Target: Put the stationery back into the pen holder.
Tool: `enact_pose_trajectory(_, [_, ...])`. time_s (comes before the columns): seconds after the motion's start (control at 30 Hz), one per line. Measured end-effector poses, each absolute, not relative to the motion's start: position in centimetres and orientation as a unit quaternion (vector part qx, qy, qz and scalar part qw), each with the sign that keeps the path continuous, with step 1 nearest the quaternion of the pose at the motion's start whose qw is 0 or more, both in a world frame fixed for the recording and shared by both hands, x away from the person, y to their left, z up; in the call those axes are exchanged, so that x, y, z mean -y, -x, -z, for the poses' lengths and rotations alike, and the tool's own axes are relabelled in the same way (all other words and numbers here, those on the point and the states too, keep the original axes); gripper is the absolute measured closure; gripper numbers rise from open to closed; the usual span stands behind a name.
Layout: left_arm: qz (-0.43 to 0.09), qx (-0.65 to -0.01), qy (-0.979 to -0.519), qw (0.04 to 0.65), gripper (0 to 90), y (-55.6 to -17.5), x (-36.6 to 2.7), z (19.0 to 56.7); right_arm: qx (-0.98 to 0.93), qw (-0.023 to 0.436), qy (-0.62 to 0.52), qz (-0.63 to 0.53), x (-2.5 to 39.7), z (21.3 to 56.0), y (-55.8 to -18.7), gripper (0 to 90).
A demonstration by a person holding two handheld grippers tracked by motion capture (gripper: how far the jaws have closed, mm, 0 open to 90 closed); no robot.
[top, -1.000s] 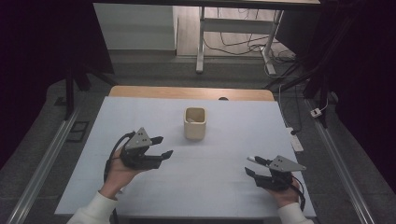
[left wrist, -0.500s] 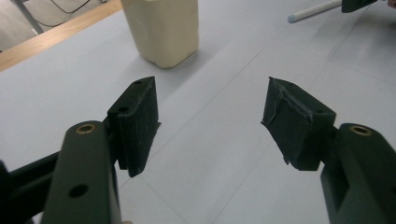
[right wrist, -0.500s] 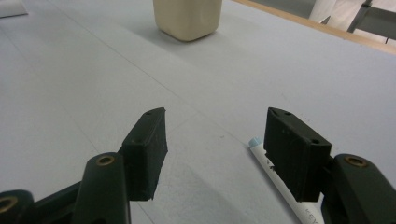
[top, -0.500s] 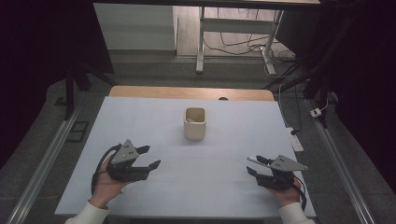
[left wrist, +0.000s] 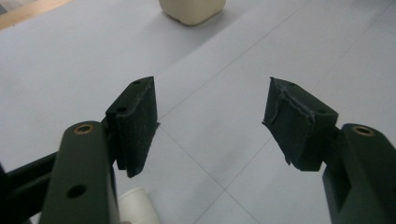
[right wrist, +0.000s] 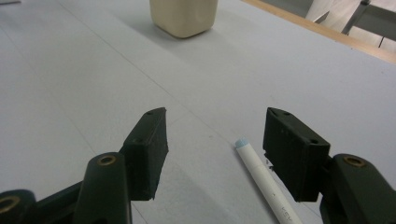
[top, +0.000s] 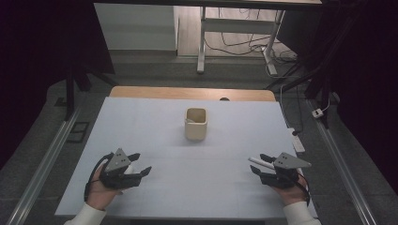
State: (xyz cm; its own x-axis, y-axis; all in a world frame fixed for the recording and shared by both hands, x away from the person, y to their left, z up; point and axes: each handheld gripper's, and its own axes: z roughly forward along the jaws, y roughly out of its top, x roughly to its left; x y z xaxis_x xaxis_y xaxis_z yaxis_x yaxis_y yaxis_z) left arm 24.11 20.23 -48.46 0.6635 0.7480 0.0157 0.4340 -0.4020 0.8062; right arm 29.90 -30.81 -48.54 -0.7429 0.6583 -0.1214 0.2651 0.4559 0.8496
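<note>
A person sits at a table (top: 155, 117) covered with a pale grey-white sheet, holding a two-jaw gripper in each hand.

At about 8 o'clock on the table, the left gripper (top: 141, 165) rests low, its jaws standing wide apart with nothing between them. A short white cylinder (left wrist: 136, 206) lies just under its left jaw; in the high view it shows as a pale patch, so it may be a marker or a stick of chalk, but the end alone is too little to be sure. The jaws do not grip it.

At the table's centre, toward 12 o'clock, a cream square cup (top: 195, 123) stands upright, well apart from both grippers. Something pale seems to rest inside it.

At about 4 o'clock, the right gripper (top: 257, 164) also sits low with its jaws wide. A white pen-like stick (right wrist: 264, 183) with a light blue tip lies on the sheet just inside the right jaw, close against it, pointing up toward the cup. The jaws are not closed on it.

Judging by this layout, the work looks to be gathering the white sticks into the cup. It appears to be at an early or middle stage: both sticks lie on the table ungrasped, so closing, lifting and carrying each to the cup are all left to do.
</note>
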Motion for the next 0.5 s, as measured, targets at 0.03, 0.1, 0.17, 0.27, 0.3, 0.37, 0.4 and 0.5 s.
enact_pose_trajectory(0.03, [-0.192, -0.362, -0.816, 0.407, 33.9, -24.2, -20.2, 48.5, -0.825, 0.22, -0.28, -0.438, 30.8, 48.4, -30.0, 39.5])
enact_pose_trajectory(0.1, [-0.189, -0.362, -0.817, 0.406, 33.4, -24.2, -20.2, 48.7, -0.831, 0.217, -0.279, -0.429, 30.6, 48.1, -30.3, 39.6])
enact_pose_trajectory(0.17, [-0.189, -0.362, -0.818, 0.405, 32.9, -24.3, -20.2, 48.7, -0.842, 0.216, -0.274, -0.411, 30.5, 47.6, -30.6, 39.6])
enact_pose_trajectory(0.27, [-0.185, -0.362, -0.819, 0.404, 32.9, -24.4, -20.2, 48.9, -0.852, 0.212, -0.272, -0.394, 30.4, 46.9, -31.1, 39.7])
enact_pose_trajectory(0.3, [-0.184, -0.362, -0.82, 0.403, 32.8, -24.4, -20.2, 49.0, -0.855, 0.211, -0.272, -0.387, 30.4, 46.7, -31.3, 39.6])
enact_pose_trajectory(0.37, [-0.182, -0.362, -0.821, 0.402, 32.7, -24.4, -20.2, 49.0, -0.859, 0.208, -0.272, -0.38, 30.4, 46.4, -31.5, 39.7])
enact_pose_trajectory(0.4, [-0.18, -0.364, -0.821, 0.402, 32.7, -24.5, -20.2, 49.1, -0.867, 0.205, -0.276, -0.36, 30.2, 46.1, -31.9, 39.7])
enact_pose_trajectory(0.5, [-0.182, -0.364, -0.821, 0.4, 32.3, -24.5, -20.2, 49.1, -0.876, 0.203, -0.276, -0.338, 30.1, 45.9, -32.4, 39.3])
